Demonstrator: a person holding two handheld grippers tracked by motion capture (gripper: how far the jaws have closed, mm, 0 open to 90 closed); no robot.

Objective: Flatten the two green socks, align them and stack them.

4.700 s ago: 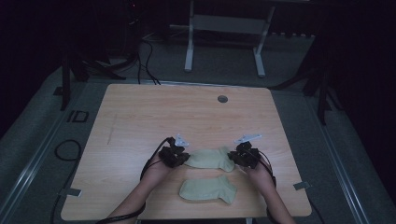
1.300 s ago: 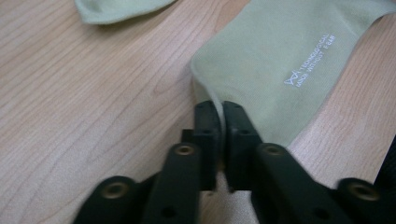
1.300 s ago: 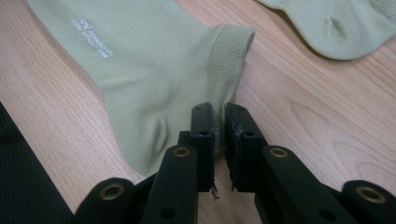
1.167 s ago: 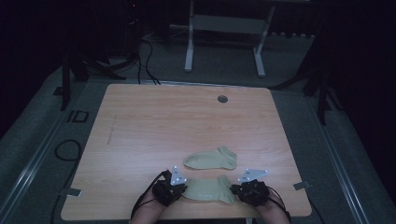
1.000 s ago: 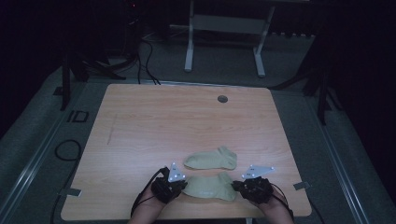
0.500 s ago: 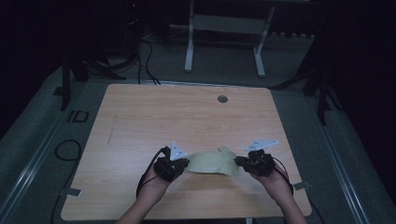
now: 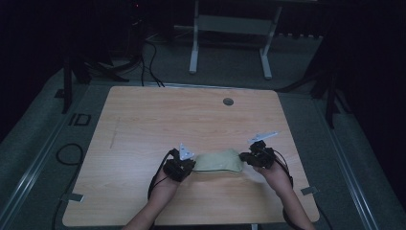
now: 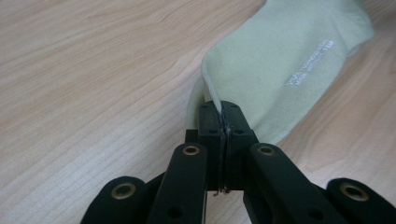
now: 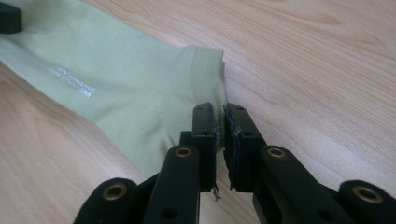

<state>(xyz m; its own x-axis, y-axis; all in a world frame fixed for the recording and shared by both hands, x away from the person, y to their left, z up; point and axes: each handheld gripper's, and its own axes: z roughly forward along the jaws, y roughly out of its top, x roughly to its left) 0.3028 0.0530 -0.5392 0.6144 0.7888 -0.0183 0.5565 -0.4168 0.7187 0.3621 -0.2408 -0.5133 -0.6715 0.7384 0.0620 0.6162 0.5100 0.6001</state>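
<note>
Dark floor lies all around the wooden bench [image 7: 143,124]. On its near half a pale green sock [image 7: 218,161] stretches sideways. The left gripper [image 7: 184,167] pinches one end and the right gripper [image 7: 249,156] pinches the other, jaws closed on cloth. Bare wood spreads behind it.

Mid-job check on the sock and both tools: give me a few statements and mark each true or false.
1. The left tool is shut on the pale green cotton sock. True.
2. The right tool hangs open above the sock. False: it is clamped on the ribbed cuff edge.
3. The sock spans between both tools over the light wooden table. True.
4. The sock bears no print. False: small white lettering shows on it.
</note>
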